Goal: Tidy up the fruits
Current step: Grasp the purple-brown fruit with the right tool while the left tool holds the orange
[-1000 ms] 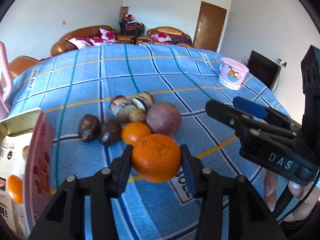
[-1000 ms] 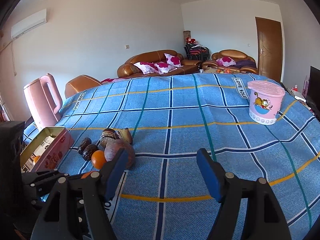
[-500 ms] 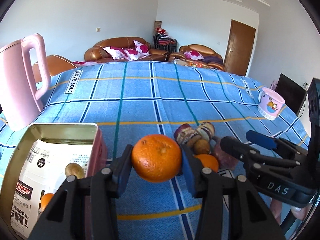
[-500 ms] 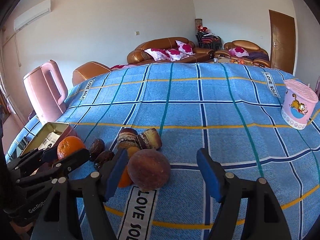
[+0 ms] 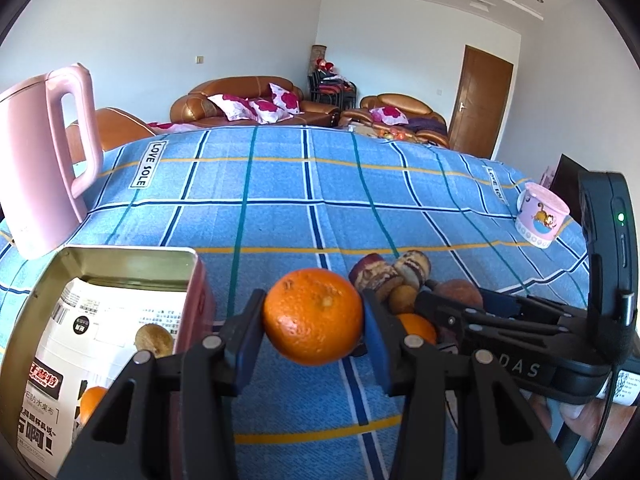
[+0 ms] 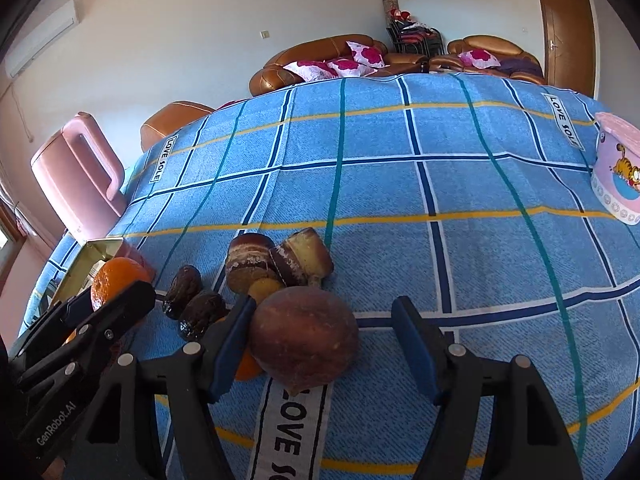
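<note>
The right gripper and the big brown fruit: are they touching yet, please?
Cannot tell. In the right wrist view the closing right gripper straddles the brown fruit: a clear gap at one pad, the other pad at its edge.

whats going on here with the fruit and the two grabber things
A person is sorting fruit on a blue checked tablecloth with a handheld gripper in each hand. The left gripper is shut on an orange, held in the air just beside an open tin that already holds a couple of fruits. The right gripper has just been closing around a brownish round fruit at the front of the pile; one pad is against it, the other still stands clear. Nothing is gripped there yet.
</note>
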The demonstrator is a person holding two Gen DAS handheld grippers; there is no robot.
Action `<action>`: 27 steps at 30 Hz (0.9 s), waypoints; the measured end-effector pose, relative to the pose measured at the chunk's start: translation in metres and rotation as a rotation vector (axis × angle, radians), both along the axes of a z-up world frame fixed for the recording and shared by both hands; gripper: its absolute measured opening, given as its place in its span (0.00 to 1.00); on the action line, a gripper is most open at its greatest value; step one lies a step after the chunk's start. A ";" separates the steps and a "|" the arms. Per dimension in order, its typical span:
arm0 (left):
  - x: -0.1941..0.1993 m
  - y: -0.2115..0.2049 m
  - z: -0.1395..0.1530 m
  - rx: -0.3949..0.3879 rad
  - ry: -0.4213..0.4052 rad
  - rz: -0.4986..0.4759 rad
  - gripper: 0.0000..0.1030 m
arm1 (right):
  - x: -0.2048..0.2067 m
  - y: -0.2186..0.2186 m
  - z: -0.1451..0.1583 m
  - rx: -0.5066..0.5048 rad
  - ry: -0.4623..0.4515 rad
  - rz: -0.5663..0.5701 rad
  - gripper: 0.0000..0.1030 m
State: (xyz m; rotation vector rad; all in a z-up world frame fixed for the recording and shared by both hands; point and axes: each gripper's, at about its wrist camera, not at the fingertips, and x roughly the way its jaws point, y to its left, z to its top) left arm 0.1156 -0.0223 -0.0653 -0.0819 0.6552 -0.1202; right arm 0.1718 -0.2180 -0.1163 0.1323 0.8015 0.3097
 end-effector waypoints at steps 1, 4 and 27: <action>0.000 0.000 0.000 0.000 -0.001 -0.001 0.47 | -0.001 0.001 0.001 0.002 -0.006 0.011 0.59; -0.002 -0.001 0.001 0.002 -0.011 -0.002 0.47 | -0.005 0.006 0.003 -0.004 -0.020 0.021 0.51; -0.016 -0.002 0.010 0.015 -0.107 0.007 0.47 | -0.028 0.000 0.022 0.029 -0.181 0.010 0.50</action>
